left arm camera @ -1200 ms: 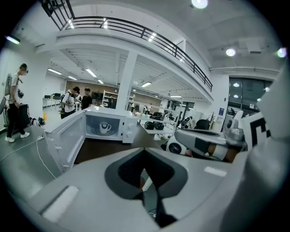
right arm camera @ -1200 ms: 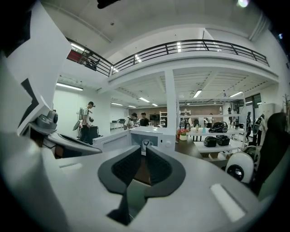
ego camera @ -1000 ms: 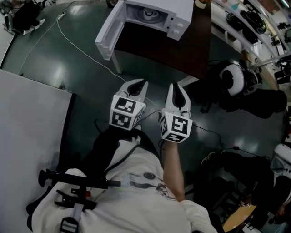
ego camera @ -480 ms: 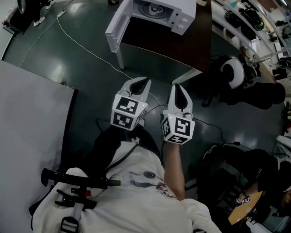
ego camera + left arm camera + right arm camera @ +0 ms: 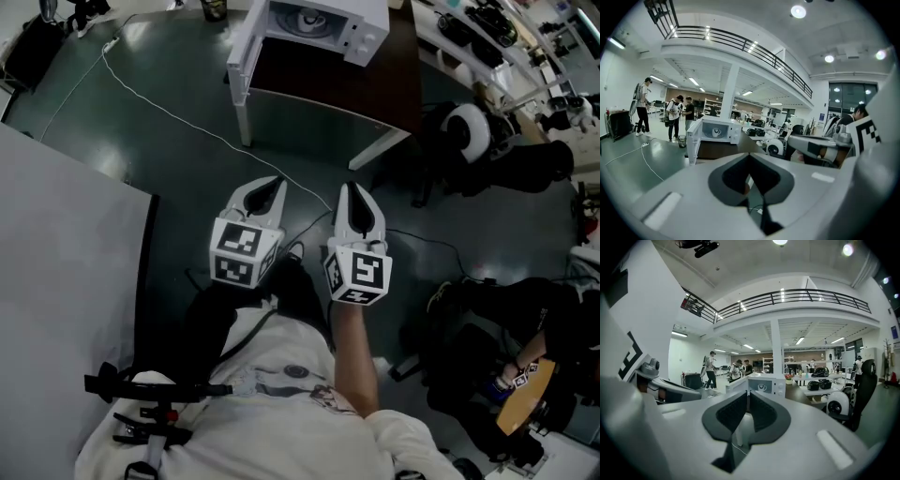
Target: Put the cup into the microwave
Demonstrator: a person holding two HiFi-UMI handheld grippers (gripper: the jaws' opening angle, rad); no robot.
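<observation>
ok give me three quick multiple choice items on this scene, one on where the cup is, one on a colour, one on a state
1. Where is the cup?
A. on the floor
B. inside the microwave
C. on the table beside the microwave

2. What colour is the microwave's casing?
A. white
B. red
C. black

3. How is the microwave door?
A. shut
B. swung open
C. taken off

Answers:
1 B: both gripper views show the cup sitting in the lit cavity.
2 A: the casing and control panel are white.
3 B: the door stands out to the side on its hinge, leaving the cavity in view.

White printed T-shirt (image 5: 281,417), dark trousers (image 5: 214,323)
</observation>
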